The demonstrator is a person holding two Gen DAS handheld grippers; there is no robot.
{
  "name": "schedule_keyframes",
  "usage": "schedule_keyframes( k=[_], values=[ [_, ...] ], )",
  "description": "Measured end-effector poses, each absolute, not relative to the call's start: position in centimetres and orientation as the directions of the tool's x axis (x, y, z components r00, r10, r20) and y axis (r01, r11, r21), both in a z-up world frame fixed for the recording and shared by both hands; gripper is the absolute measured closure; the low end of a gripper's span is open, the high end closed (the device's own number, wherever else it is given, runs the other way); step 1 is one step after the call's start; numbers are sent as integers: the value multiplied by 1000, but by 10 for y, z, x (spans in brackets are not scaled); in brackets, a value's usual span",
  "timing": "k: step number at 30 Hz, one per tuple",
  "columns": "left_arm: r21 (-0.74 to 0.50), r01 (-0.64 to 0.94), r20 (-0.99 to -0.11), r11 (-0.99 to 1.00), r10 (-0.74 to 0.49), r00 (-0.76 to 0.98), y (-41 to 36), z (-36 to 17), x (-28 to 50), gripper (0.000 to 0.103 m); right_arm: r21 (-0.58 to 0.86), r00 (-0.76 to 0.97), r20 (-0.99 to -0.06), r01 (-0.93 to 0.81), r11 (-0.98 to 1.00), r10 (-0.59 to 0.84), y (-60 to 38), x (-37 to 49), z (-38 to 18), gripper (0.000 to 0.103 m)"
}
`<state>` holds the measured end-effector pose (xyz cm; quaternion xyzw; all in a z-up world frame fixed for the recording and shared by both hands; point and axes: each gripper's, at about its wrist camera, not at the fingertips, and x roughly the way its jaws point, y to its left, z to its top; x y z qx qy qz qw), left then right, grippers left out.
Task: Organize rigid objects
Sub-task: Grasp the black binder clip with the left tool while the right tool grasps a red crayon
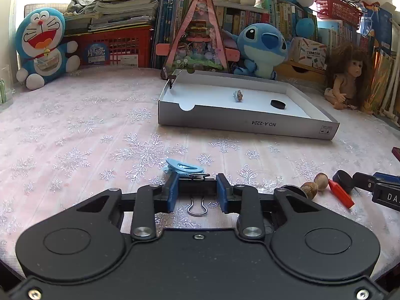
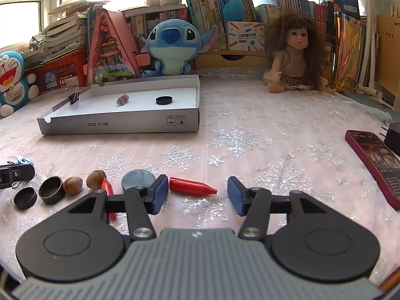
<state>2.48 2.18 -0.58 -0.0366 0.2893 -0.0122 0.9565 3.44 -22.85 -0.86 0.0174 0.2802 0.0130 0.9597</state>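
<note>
My left gripper (image 1: 197, 191) is shut on a black binder clip (image 1: 197, 186), whose wire handle (image 1: 197, 210) lies back between the fingers. A light blue clip (image 1: 183, 167) lies just past its fingertips. My right gripper (image 2: 197, 195) stands open over the cloth, and a red cone-shaped piece (image 2: 192, 187) lies between its pads; it is close to the left pad and apart from the right one. Further back, the grey open box (image 2: 120, 125) holds a black cap (image 2: 164, 100), a small bead (image 2: 123, 99) and a binder clip (image 2: 73, 97) clipped on its far left wall.
Left of the right gripper lie a grey disc (image 2: 137, 178), a second red piece (image 2: 108, 187), two hazelnuts (image 2: 96, 178), a black cup (image 2: 51, 190) and a black cap (image 2: 25, 198). A red phone (image 2: 375, 165) lies at the right. A doll (image 2: 292, 62) and plush toys line the back.
</note>
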Motion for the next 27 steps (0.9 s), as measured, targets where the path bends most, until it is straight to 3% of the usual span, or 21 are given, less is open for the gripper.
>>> schedule_keyframes(
  k=[9,27],
  values=[
    [-72,34,-541,997,-68,838,18,-6,20,74,30,848,-529,-35,999,46,-216,37,-10,55],
    [-87,74,-530,993,-109,841,20,6,19,74,18,869,-490,-74,997,73,-214,44,5,55]
  ],
)
